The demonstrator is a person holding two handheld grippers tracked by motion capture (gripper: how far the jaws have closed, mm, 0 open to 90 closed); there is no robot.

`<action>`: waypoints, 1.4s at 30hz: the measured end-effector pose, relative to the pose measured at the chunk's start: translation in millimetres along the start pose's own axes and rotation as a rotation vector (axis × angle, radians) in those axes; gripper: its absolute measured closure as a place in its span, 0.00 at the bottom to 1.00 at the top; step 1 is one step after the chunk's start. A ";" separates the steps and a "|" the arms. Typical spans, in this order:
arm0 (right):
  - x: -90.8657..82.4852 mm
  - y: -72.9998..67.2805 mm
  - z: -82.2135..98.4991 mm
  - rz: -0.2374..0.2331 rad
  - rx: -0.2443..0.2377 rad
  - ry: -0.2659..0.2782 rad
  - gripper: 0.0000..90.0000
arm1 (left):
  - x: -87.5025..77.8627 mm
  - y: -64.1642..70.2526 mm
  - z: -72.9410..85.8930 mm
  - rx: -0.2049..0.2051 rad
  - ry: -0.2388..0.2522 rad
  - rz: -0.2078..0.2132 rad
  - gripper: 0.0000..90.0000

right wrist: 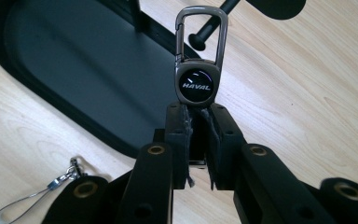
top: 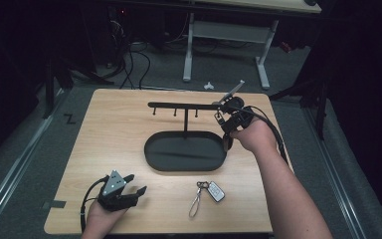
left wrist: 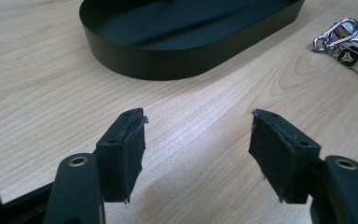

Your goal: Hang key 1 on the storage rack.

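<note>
The right gripper [right wrist: 196, 112] is clamped on the lower end of a dark metal key fob with a round HAVAL badge and a carabiner clip [right wrist: 198, 60], holding it upright so that its long axis runs straight out from the jaws, the clip loop leading. Just beyond that loop in the right gripper view sits a short black peg with a knobbed tip [right wrist: 204, 35], one of the hooks hanging under the black horizontal bar of the key stand [top: 184, 105], which rises on a thin post from a black oval metal tray [top: 185, 150]. In the high view this gripper [top: 231, 121] is raised at the right end of that bar, so the coming move looks like threading the loop onto the peg: the opening lies in line with the knob and close to it, though whether they touch cannot be told. The left gripper [left wrist: 198, 140] rests low at the near left of the pale wooden table [top: 109, 144], jaws spread with nothing between them, well apart from the stand. A second silver car key on a wire loop [top: 209, 191] lies near the front edge, between the two hands, nearer the left one
</note>
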State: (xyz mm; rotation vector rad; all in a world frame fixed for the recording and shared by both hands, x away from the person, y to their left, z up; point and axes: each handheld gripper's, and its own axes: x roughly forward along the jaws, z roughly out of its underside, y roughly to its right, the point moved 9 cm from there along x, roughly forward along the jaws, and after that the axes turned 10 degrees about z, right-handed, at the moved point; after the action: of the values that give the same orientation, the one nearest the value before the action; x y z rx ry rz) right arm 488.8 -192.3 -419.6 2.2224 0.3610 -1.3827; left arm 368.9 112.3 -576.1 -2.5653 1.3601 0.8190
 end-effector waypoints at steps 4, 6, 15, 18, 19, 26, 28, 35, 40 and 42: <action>4.2 2.3 -3.3 0.008 0.017 0.014 0.90 | 0.7 0.0 0.6 -0.003 -0.006 0.005 0.40; 6.5 2.9 -5.6 -0.001 0.027 0.023 0.89 | 2.3 0.2 2.1 -0.006 -0.015 0.009 0.40; 19.7 4.0 -10.0 -0.002 0.057 0.026 0.89 | 0.6 0.5 -0.2 -0.002 0.001 0.006 0.40; 23.2 4.8 -11.8 0.007 0.067 0.043 0.89 | 0.5 0.9 -0.8 -0.002 0.004 0.006 0.40; 23.7 4.7 -12.1 0.006 0.080 0.046 0.89 | 0.7 1.0 -0.6 -0.002 0.003 0.007 0.40; 29.9 3.9 -9.5 -0.010 0.105 0.054 0.88 | 0.1 0.2 -1.4 -0.004 0.008 0.004 0.40; 30.0 3.8 -9.5 -0.010 0.105 0.057 0.88 | 0.1 0.1 -1.7 -0.004 0.010 0.003 0.40; 26.8 5.3 -2.0 -0.006 0.109 0.061 0.83 | 0.1 0.8 -3.4 0.005 0.018 0.002 0.40; 25.0 4.2 16.0 -0.016 0.114 0.056 0.80 | 2.5 2.8 -4.0 0.013 0.011 0.008 0.40; 24.1 2.5 24.8 -0.018 0.115 0.057 0.77 | 3.2 4.3 -4.1 0.017 0.007 0.010 0.40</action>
State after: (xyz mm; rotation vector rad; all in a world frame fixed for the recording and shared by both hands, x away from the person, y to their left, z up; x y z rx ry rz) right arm 481.9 -208.5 -449.5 2.3610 0.3292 -1.3830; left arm 368.6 106.0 -573.7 -2.5533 1.3769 0.7976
